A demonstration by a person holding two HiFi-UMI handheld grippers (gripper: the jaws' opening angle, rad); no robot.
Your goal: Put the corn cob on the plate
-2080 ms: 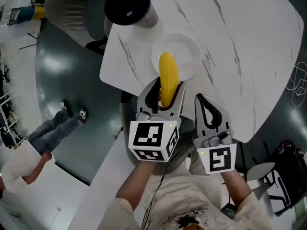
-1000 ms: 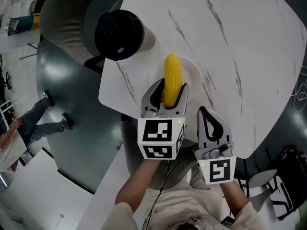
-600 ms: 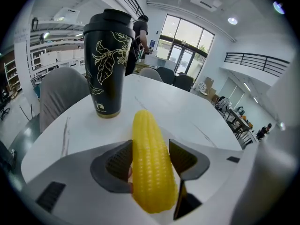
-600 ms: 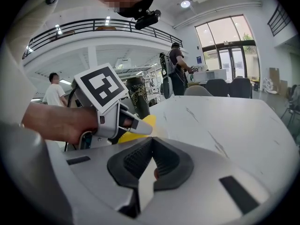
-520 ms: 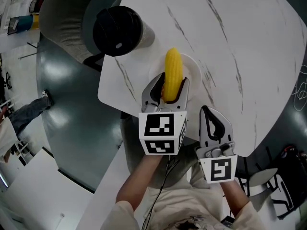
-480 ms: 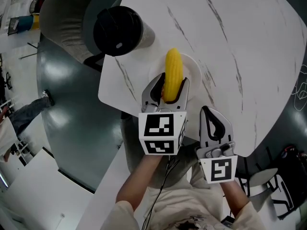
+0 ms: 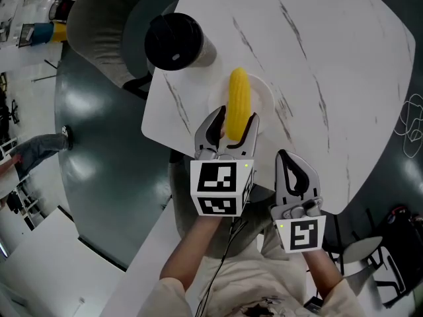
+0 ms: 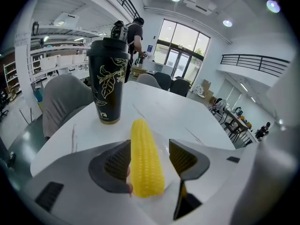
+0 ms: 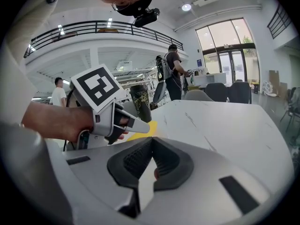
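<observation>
The yellow corn cob point(image 7: 238, 104) lies lengthwise over the small white plate point(image 7: 263, 98) near the table's front-left edge. My left gripper point(image 7: 232, 121) straddles its near end. In the left gripper view the cob point(image 8: 145, 163) leans against the left pad, and a gap with a strip of plate point(image 8: 167, 145) shows before the right pad, so that gripper point(image 8: 150, 158) is open. My right gripper point(image 7: 293, 160) hangs at the table's near edge, to the right of the plate. It is shut and empty point(image 9: 151, 146).
A black tumbler with gold leaf print point(image 7: 173, 39) stands left of and beyond the plate, also seen in the left gripper view point(image 8: 108, 86). The white marble table point(image 7: 317, 58) spreads to the right and far side. A grey chair point(image 7: 99, 25) stands off its left edge.
Over two seconds the left gripper brought the cob farther over the plate. In the last half second it has hardly moved. The right gripper has stayed put.
</observation>
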